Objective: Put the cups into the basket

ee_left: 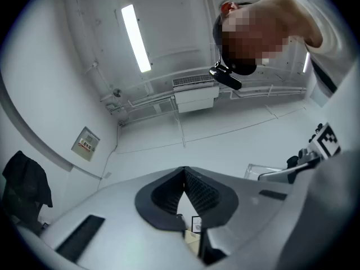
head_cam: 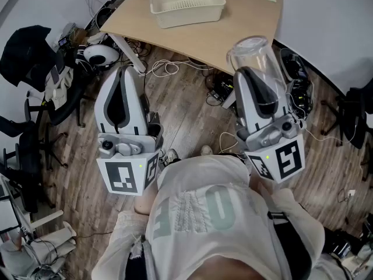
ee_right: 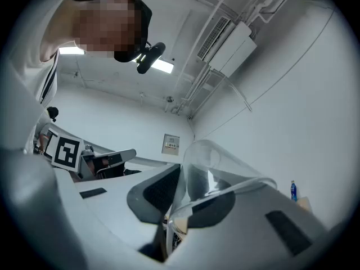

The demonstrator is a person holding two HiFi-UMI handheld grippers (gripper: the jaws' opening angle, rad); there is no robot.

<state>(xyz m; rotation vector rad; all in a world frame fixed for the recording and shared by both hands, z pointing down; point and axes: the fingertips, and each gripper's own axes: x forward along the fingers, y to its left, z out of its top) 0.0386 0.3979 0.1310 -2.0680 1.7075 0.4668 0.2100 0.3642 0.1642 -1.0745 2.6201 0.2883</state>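
Only one clear plastic cup [head_cam: 256,56] shows, and one cream perforated plastic basket [head_cam: 189,17], which stands on the light wooden table [head_cam: 236,37]. Two hand-held grippers are in view. On the left gripper [ee_left: 184,171] the jaws are pressed together at their tips with nothing between them. The right gripper [ee_right: 181,172] has its jaws nearly together, pinching the cup's thin wall at the rim. The cup is held in the air, well apart from the basket.
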